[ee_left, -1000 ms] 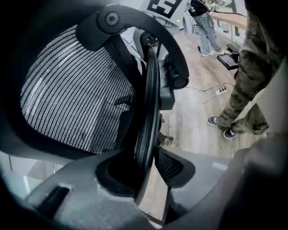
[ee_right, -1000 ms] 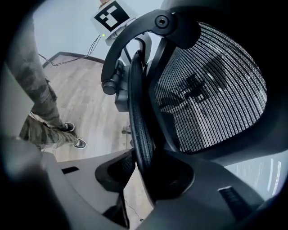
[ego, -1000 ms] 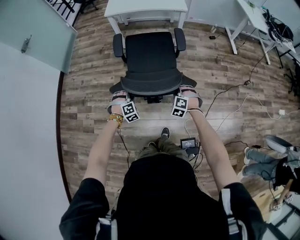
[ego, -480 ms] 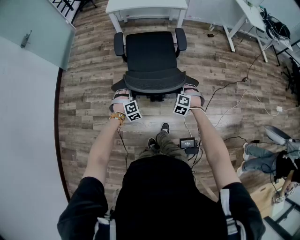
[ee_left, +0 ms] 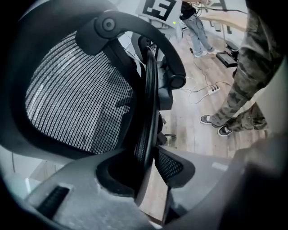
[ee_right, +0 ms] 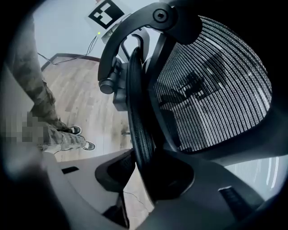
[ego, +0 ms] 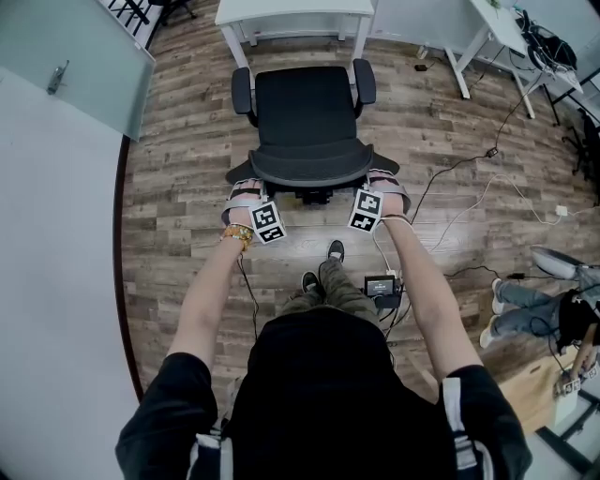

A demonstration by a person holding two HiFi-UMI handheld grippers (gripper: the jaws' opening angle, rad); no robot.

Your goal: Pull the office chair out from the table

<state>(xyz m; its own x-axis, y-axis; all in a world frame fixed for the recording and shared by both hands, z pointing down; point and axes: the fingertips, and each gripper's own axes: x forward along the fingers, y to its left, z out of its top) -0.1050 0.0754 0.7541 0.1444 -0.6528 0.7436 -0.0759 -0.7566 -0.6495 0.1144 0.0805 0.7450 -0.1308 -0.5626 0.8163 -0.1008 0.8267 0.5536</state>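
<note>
- Right, the chair (ego: pixel 305 112) stands on the wood floor (ego: pixel 178 178) just in front of the white worktop (ego: pixel 295 13). It faces the worktop, and its backrest (ego: pixel 309 165) is on my side.
- The seat is out in the open. Only the far ends of the armrests (ego: pixel 241 92) come close to the worktop's legs.
- My left gripper (ego: pixel 246 191) is at the backrest's left corner. In the left gripper view the jaws are clenched on the backrest's dark rim, which runs up between the two pads with the mesh spread out to the left of it.
- My right gripper (ego: pixel 382 181) is at the backrest's right corner. In the right gripper view its jaws likewise grasp the rim, one pad on each side, with the mesh off to the right.
- Both grippers point forward and down, and both arms are stretched out towards the chair.
- The person's shoes (ego: pixel 335 250) are on the floor just behind the chair's base.
- Both gripper views catch camouflage trousers (ee_left: pixel 252 81) beside the backrest.
- Cables (ego: pixel 469 192) trail over the floor to the right of the chair, well apart from it.
</note>
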